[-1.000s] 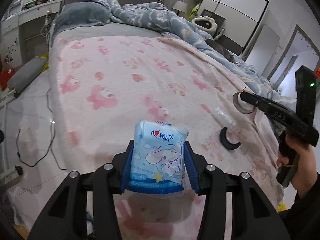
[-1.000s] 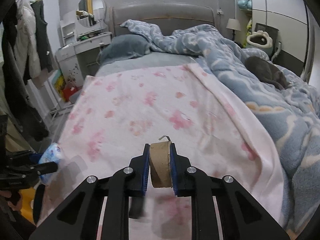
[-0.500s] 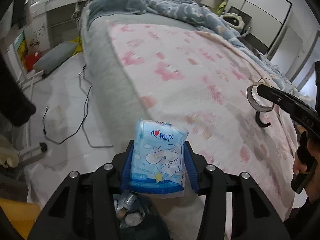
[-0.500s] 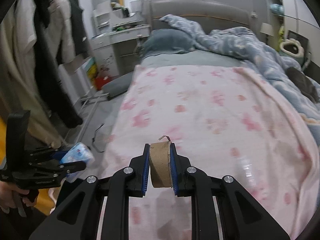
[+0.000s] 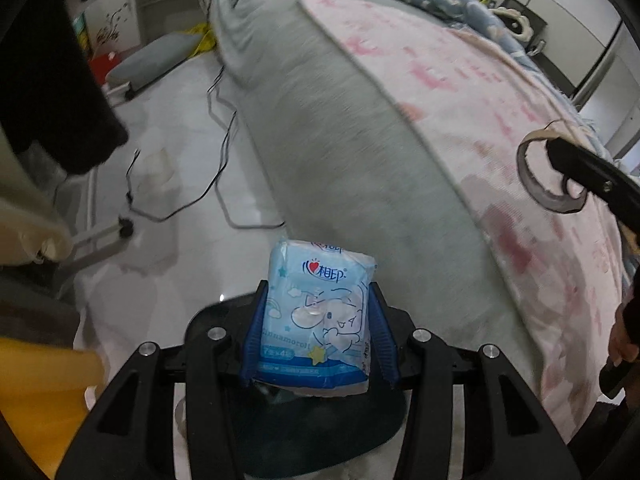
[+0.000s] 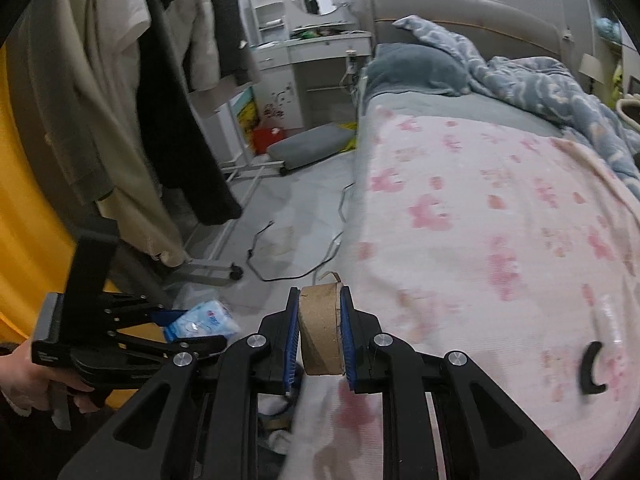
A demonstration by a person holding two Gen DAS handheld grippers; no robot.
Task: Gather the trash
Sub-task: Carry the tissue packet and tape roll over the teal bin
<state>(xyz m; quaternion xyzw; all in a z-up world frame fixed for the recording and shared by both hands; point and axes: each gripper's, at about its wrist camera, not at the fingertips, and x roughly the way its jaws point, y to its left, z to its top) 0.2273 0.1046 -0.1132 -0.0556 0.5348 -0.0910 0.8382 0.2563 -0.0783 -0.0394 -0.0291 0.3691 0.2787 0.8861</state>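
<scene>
You've got both tongs loaded. Left gripper is pinching the tissue pack by its side edges; right gripper is pressed tight on the flat faces of the cardboard tape roll. Both pieces of trash are off the bed and in the air, near the bed's foot corner and partly over the floor.

What can go wrong: the pack is soft, crinkly plastic and held only at the edges, so a quick swing or wrist roll could let it slide out or buckle. It sits fairly deep btwn the pads, which helps. The roll is stiff, grip looks solid, but a loose strip curls off its top and could snag on sthg. The two grippers are near each other w/ left just beside right, so a careless crossover could knock one load loose. A dark round rim shows under the left gripper; prob. a bin, can't tell for sure. Let go off-centre and the stuff lands on the floor by the black cord.

Looks: the pack is pale blue w/ a cartoon print, slightly crumpled. The roll is plain brown, nearly used up.
</scene>
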